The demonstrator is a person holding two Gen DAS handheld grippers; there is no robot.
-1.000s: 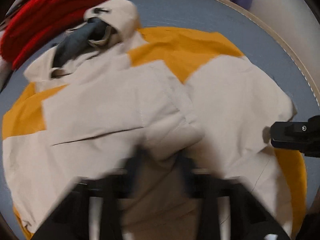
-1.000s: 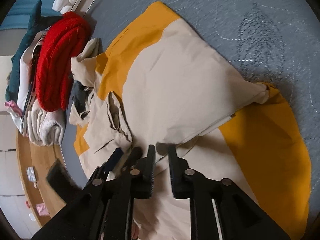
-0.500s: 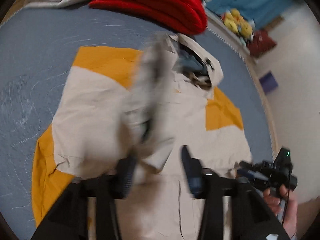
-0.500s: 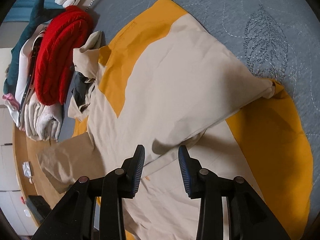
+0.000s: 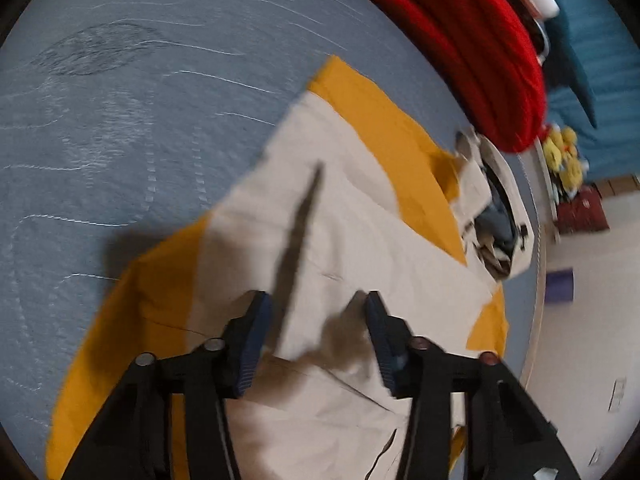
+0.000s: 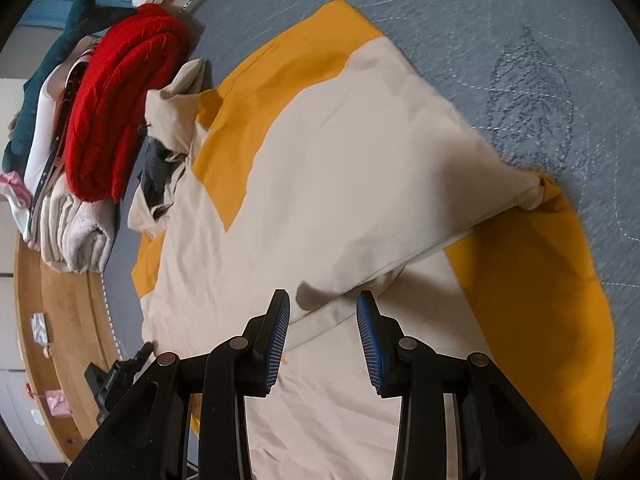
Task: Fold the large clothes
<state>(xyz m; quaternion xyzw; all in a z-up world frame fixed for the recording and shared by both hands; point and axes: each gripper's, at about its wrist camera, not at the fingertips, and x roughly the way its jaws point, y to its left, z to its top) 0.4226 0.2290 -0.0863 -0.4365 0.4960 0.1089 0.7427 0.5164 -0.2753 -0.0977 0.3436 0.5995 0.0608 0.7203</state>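
A large beige and mustard-yellow jacket [image 6: 328, 168] lies spread on the grey-blue quilted bed, its hood [image 6: 176, 92] toward the pile of clothes. A sleeve is folded across its body. My right gripper [image 6: 323, 308] is open and empty, just above the folded sleeve's edge. My left gripper [image 5: 316, 308] is open over the same jacket [image 5: 360, 240]; a blurred flap of beige cloth stands between its fingers, and I cannot tell whether it touches them. The hood [image 5: 496, 216] shows at the right of the left wrist view.
A folded red knit [image 6: 116, 120] tops a pile of folded clothes [image 6: 76, 228] beside the hood, also in the left wrist view [image 5: 472, 40]. The bed's wooden rim [image 6: 60, 308] runs along the left. The other gripper's tip [image 6: 116, 376] shows by the rim.
The left gripper swung from the jacket's middle toward its yellow side and let go of the beige cloth, which fell onto the jacket. The right gripper opened wider.
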